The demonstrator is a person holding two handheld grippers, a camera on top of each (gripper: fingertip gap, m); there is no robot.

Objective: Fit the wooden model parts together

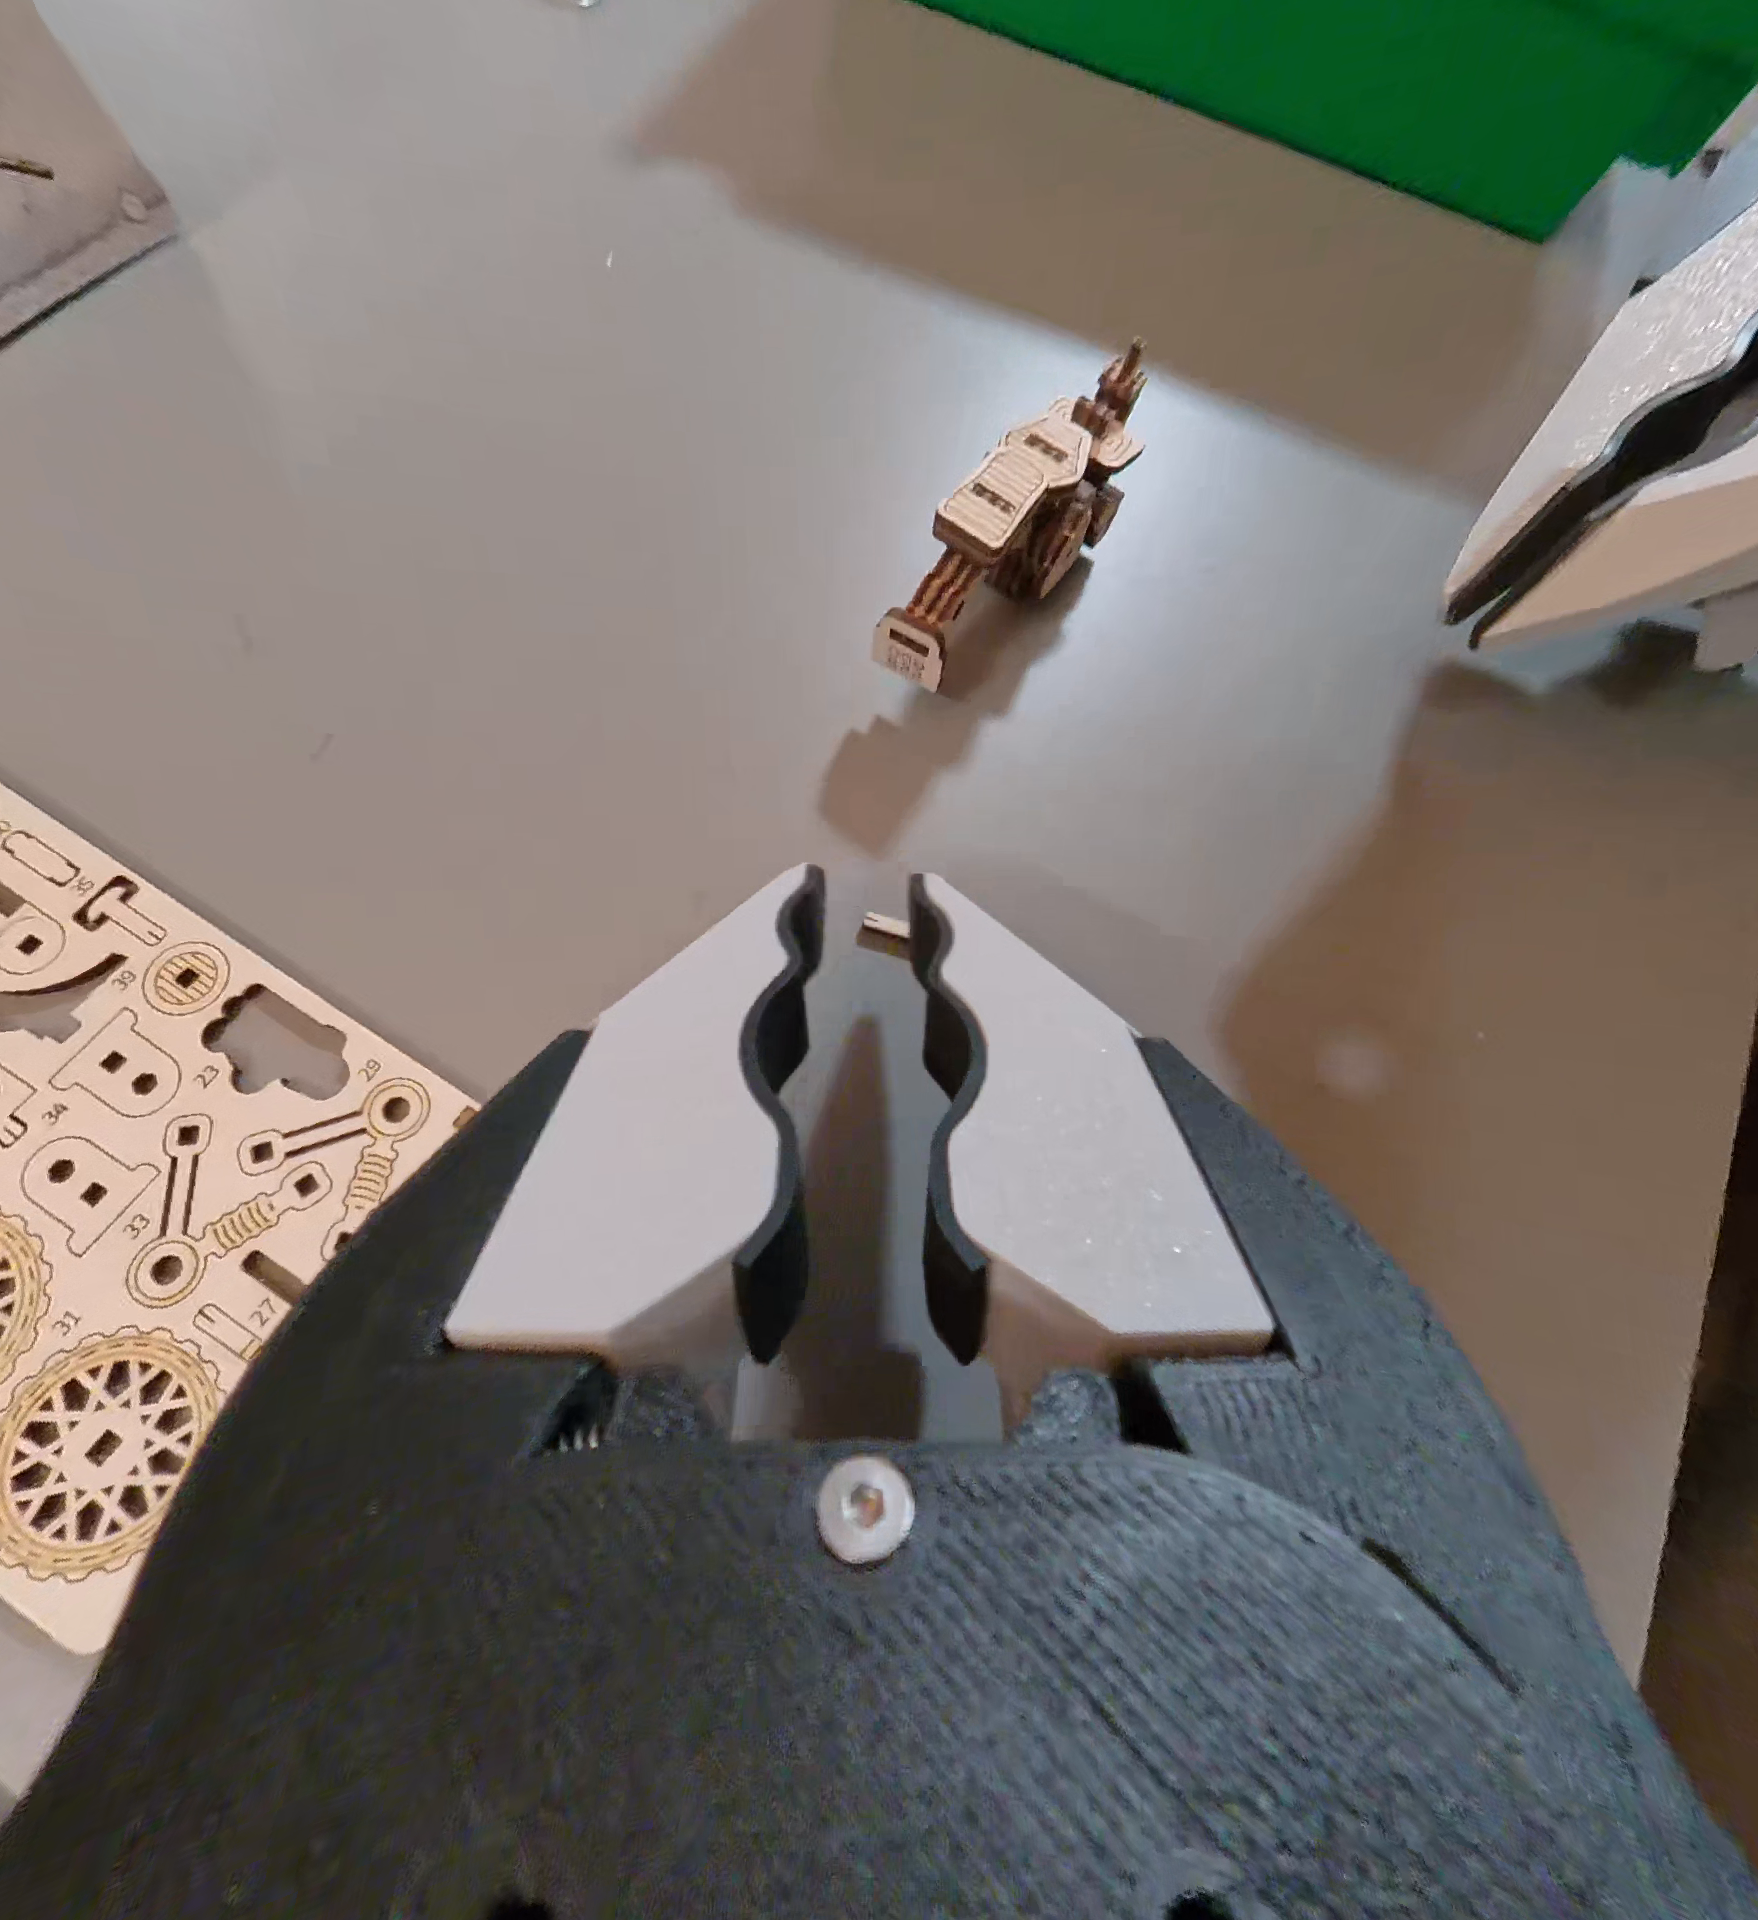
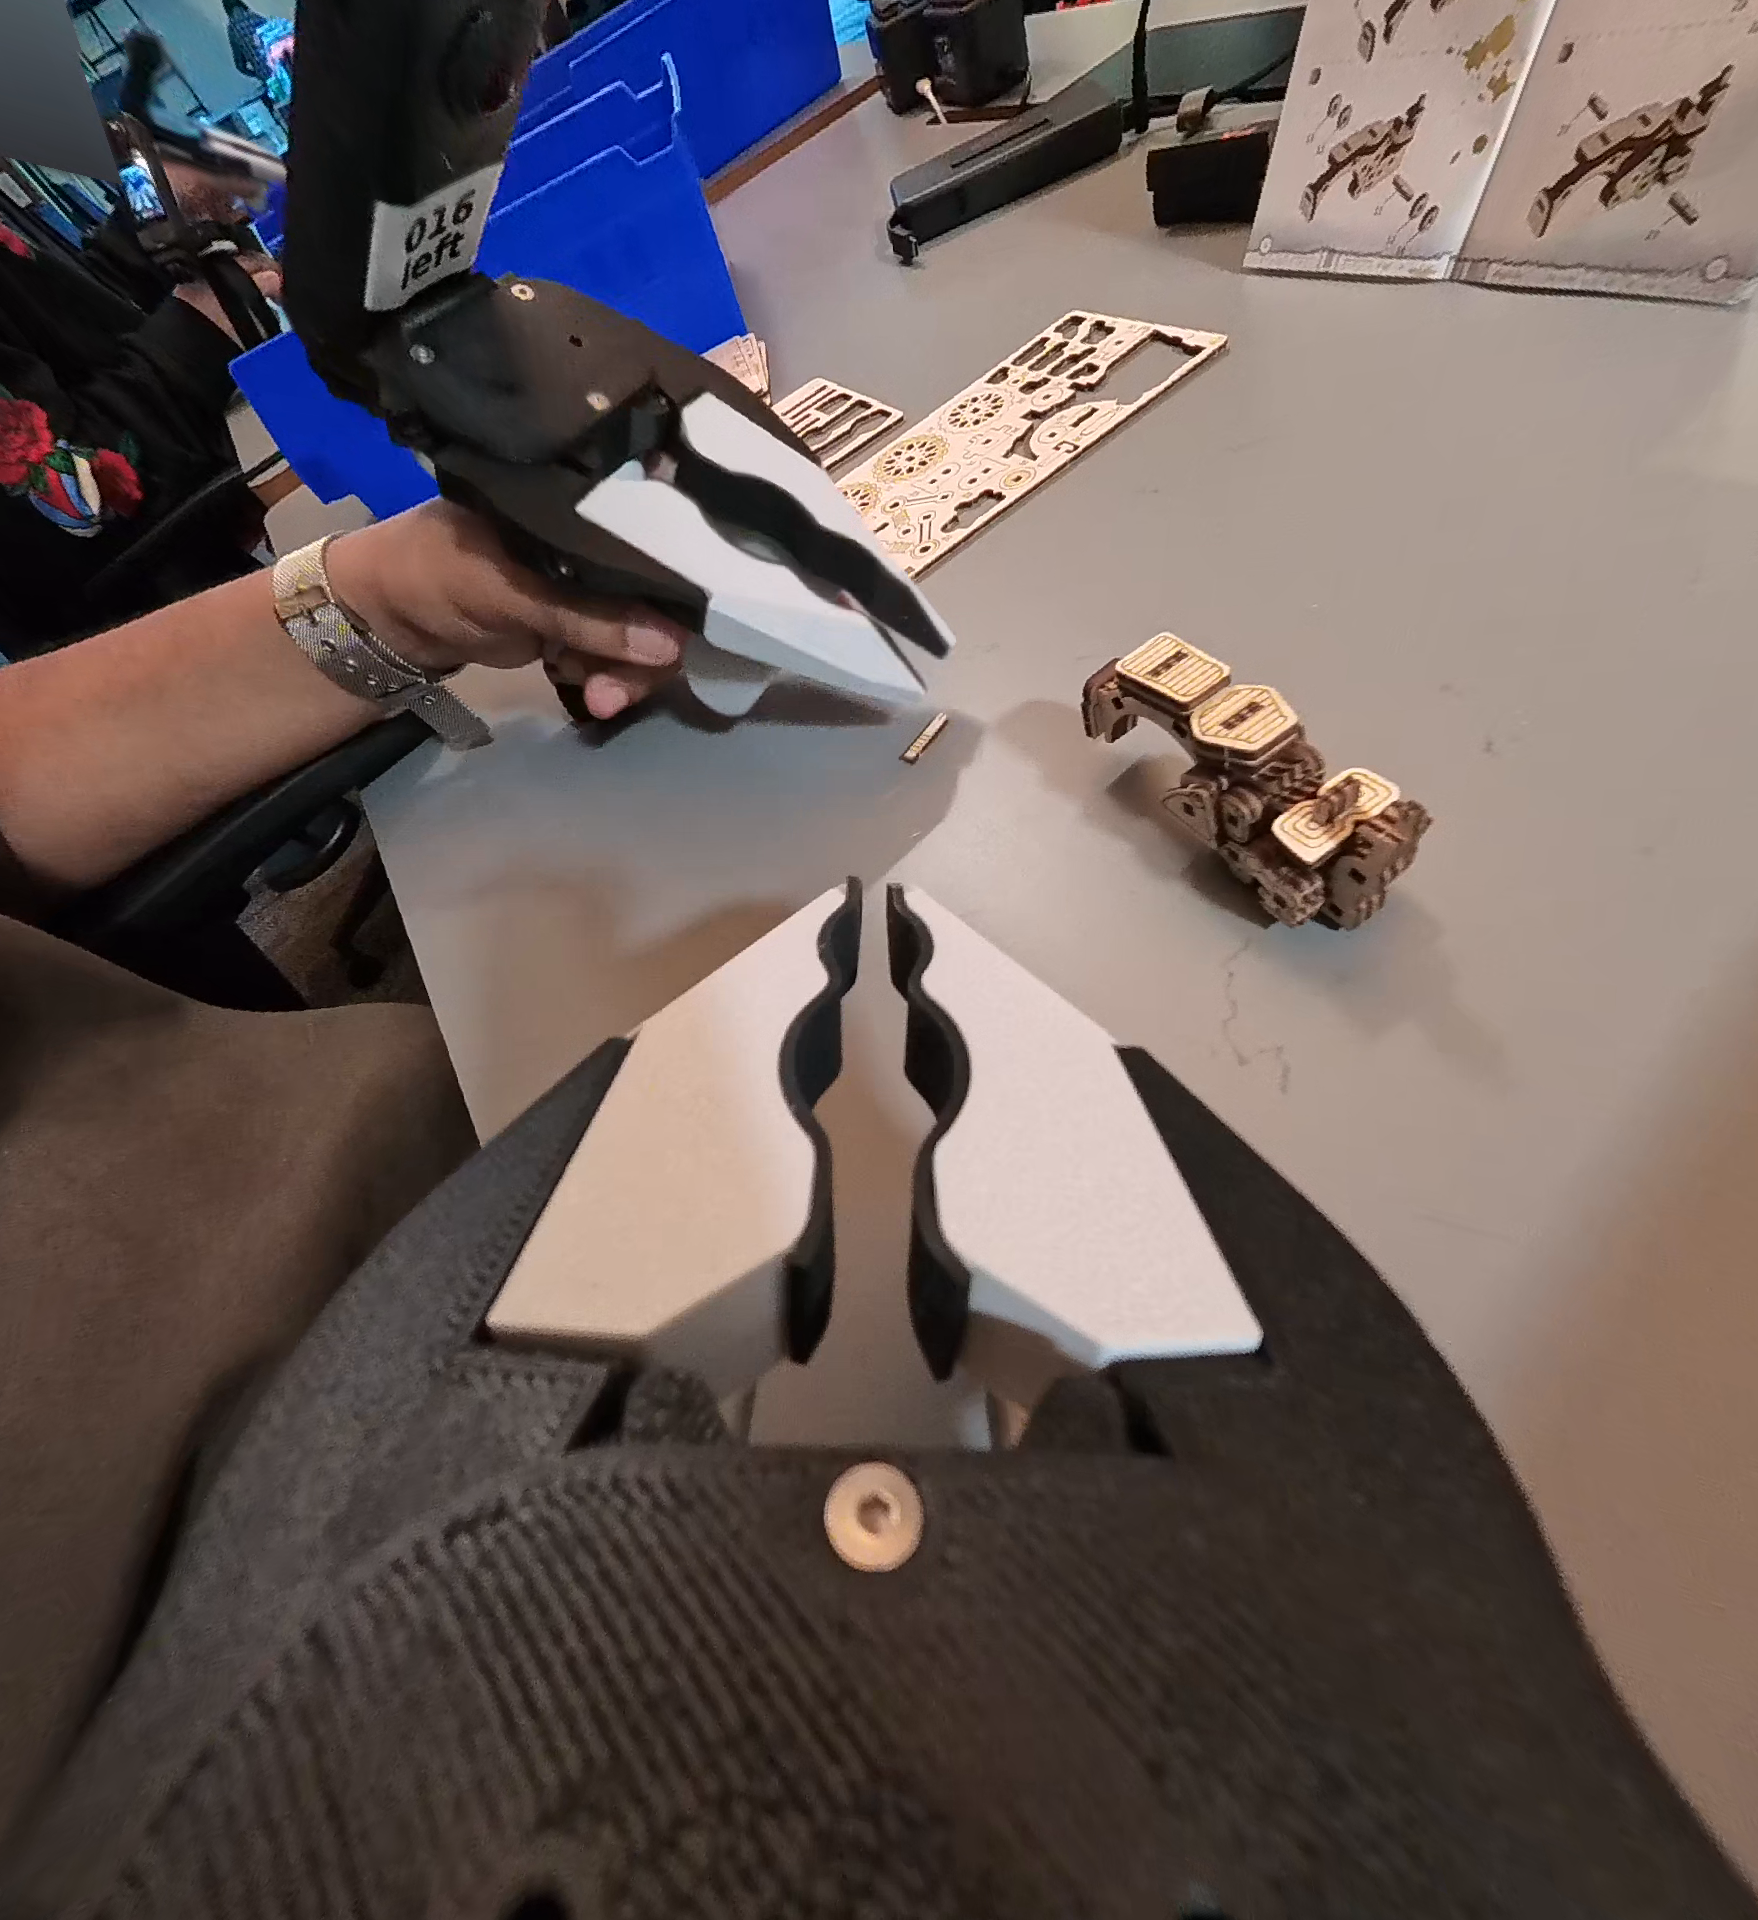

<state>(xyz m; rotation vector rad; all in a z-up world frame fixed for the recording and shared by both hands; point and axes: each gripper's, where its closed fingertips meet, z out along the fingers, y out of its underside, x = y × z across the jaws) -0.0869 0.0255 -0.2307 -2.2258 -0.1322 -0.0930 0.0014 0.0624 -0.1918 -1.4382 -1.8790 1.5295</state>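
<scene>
Two claws above a grey worktop (image 1: 439, 540) (image 2: 1540, 540), neither gripping anything. Left claw (image 1: 864, 896) (image 2: 935, 665) parted by a narrow gap, black wavy pads (image 1: 787, 997) apart along their whole length, nothing between them. Tilted down toward a small flat wooden piece (image 1: 880, 923) (image 2: 924, 740) lying on the worktop just beyond and below the tips; contact with it hard to judge, apparently just clear. Held by a hand (image 2: 501, 613) with a metal mesh strap at the wrist.

Right claw (image 2: 867, 896) (image 1: 1469, 615) almost closed, only a thin slit left between its pads, empty, hanging over the near edge of the worktop.

Partly built wooden model (image 1: 1020, 509) (image 2: 1259, 790) resting on the worktop ahead of both claws, well apart from either, touched by nothing. Laser-cut sheet of wooden parts (image 1: 127, 1143) (image 2: 1010, 436) flat at the left, several shapes already punched out, its near part covered by the left claw's black body in the left wrist view. Instruction booklet (image 2: 1540, 135) propped at the far side, cut off by the frame edge. Underside of the model and its finer joints too small to make out. Blue bins (image 2: 626, 208) behind the left claw, mostly blocked by it.
</scene>
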